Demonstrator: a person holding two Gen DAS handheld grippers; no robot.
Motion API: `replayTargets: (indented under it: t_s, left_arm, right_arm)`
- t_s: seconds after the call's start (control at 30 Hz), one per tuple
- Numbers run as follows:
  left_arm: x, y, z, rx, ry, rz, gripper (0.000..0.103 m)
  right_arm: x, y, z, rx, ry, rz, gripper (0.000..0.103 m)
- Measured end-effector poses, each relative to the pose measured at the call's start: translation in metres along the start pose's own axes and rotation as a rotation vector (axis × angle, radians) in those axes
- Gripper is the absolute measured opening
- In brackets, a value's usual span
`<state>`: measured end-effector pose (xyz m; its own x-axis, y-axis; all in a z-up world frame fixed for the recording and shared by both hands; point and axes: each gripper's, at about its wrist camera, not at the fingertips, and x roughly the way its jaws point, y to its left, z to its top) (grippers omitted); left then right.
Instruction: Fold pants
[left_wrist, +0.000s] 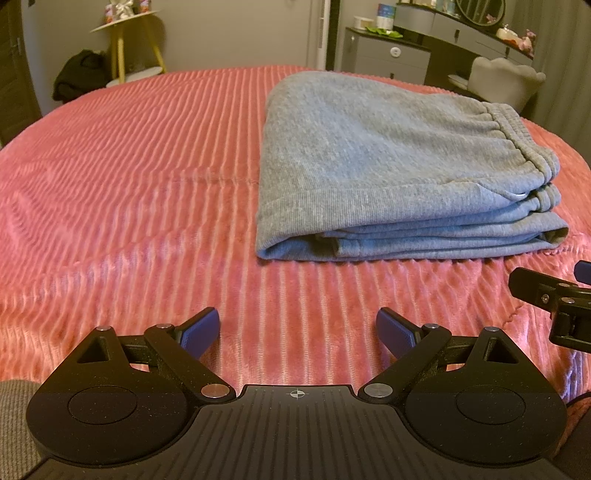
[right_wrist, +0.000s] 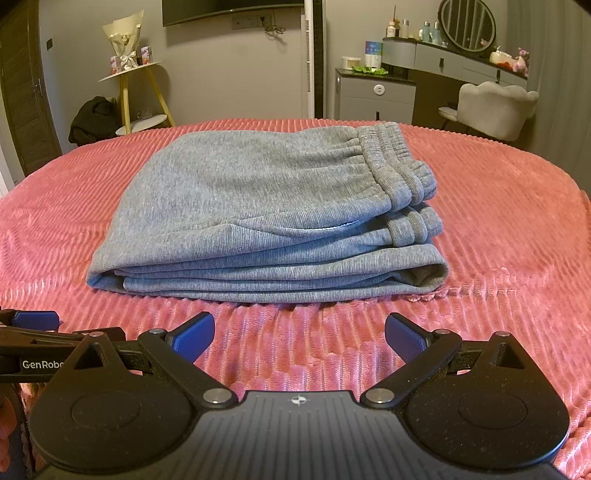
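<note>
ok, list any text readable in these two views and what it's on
"GenRobo", cut off by the right gripper in front: white print on the left gripper body, right wrist view.
Boxes on the yellow side table: print too small to read.
Blue-and-white box on the grey cabinet: print blurred, unreadable.
Pants: no label or print shows.
Left wrist view: no readable text.

Dim, warm yellowish indoor light is recorded in both views; its source cannot be determined. Strong fisheye curvature and dark corner vignetting are observed, with the pink ribbed bedspread (left_wrist: 129, 192) bowed at its edges. A soft shadow is cast beneath the folded grey pants (right_wrist: 258, 206), and fine grain is noted throughout.
</note>
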<state>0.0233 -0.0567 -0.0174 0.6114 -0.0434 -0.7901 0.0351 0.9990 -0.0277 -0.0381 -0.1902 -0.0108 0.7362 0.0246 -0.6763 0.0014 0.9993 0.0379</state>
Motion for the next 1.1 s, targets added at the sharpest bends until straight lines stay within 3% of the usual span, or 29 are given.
replayTargets:
  t_s: [1.1]
  left_arm:
    - [-0.0025,0.0003,-0.0009,-0.002,-0.012,-0.002,0.096]
  right_arm:
    - [0.0000,0.0008,-0.0002,-0.002,-0.001,-0.002,0.099]
